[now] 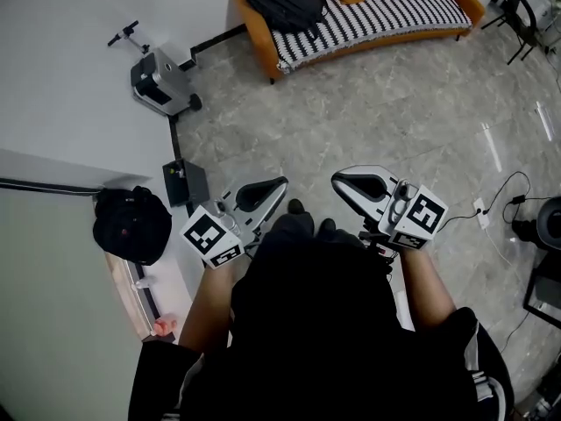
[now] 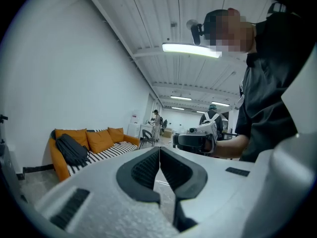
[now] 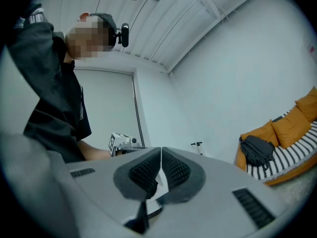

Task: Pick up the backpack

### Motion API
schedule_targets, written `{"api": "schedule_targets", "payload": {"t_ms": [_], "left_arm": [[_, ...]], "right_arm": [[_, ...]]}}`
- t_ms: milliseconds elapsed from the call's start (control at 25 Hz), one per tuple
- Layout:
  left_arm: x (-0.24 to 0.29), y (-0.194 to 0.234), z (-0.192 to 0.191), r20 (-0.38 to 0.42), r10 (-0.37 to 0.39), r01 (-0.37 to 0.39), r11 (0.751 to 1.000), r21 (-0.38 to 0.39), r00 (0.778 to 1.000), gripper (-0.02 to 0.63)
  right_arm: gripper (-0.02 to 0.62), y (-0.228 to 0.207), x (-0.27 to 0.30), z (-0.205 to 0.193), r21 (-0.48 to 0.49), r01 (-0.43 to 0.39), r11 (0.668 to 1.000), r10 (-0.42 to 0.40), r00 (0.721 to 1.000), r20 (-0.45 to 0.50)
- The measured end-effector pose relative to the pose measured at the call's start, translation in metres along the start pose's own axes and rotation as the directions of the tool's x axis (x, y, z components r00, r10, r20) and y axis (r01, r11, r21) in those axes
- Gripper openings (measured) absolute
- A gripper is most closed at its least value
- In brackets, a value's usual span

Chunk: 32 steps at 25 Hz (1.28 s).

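- The black backpack [image 1: 285,3] lies on the left end of the orange sofa [image 1: 259,26], as the head view shows it, leaning against the back cushions.
- The left gripper [image 1: 277,187] is held over the stone floor [image 1: 351,112], well apart from the sofa. Its jaws are pressed together and empty.
- The right gripper [image 1: 338,181], just beside it, also has its jaws closed on nothing.

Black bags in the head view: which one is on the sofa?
The black backpack at the orange sofa's left end; the rounder black bag sits off the sofa, close to the left gripper.
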<state>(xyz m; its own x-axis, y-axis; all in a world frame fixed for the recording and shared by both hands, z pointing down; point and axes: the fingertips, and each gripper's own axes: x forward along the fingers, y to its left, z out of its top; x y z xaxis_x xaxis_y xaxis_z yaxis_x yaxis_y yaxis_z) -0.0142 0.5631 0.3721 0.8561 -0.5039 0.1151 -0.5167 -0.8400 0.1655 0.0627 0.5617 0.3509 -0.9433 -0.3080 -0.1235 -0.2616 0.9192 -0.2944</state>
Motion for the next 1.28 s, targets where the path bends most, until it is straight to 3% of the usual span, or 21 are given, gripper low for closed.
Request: {"api": "schedule_targets", "payload": {"t_ms": [240, 520, 720, 960, 1280], "left_arm": [[0.016, 0.005, -0.007, 0.014, -0.028, 0.028, 0.999, -0.024, 1.000, 0.023], [0.043, 0.036, 0.005, 0.053, -0.061, 0.062, 0.998, -0.029, 0.997, 0.023], [0.055, 0.075, 0.011, 0.066, -0.061, 0.063, 0.997, -0.034, 0.996, 0.023], [0.057, 0.125, 0.026, 0.094, -0.041, 0.044, 0.999, -0.030, 0.995, 0.023], [0.056, 0.180, 0.035, 0.122, -0.078, 0.083, 0.996, -0.043, 0.990, 0.023]], "right_arm": [[0.028, -0.013, -0.006, -0.010, -0.004, 0.031, 1.000, -0.032, 0.998, -0.050], [0.028, -0.046, 0.001, 0.013, 0.016, 0.064, 0.998, -0.064, 0.998, -0.029], [0.028, -0.082, 0.023, 0.020, -0.032, 0.077, 0.996, -0.079, 0.995, -0.063], [0.028, -0.114, 0.055, 0.030, -0.021, 0.070, 0.997, -0.072, 0.994, -0.087], [0.028, -0.142, 0.102, 0.047, -0.047, 0.092, 0.995, -0.096, 0.991, -0.098]]}}
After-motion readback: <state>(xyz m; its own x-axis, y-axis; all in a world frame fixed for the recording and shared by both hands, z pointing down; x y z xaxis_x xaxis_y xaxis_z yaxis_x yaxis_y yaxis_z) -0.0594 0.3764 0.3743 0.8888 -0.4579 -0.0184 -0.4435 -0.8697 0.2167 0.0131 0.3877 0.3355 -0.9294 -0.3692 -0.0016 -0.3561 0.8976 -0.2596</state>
